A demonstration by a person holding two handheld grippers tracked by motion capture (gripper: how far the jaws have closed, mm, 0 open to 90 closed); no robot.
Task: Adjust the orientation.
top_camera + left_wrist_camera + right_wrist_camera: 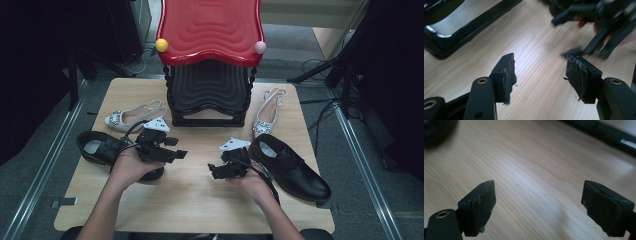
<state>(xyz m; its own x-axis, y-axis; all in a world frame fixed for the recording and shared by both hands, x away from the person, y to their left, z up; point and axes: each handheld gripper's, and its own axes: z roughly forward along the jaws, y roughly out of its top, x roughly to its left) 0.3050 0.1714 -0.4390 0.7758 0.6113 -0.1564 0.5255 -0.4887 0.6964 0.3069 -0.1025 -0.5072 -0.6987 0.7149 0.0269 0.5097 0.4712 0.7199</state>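
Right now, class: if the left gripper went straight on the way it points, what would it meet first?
Probably the right gripper. The left gripper, jaws open with nothing between them, points across bare table at it; depth is hard to judge.

bare table (195, 185) centre, black shoes (292, 167) flanking, rack (210, 95) behind

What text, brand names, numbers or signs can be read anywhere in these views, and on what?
None can be read. The black shoes, the pale slingback shoes, the red-topped rack and each hand-held gripper, left and right, show no legible marking.
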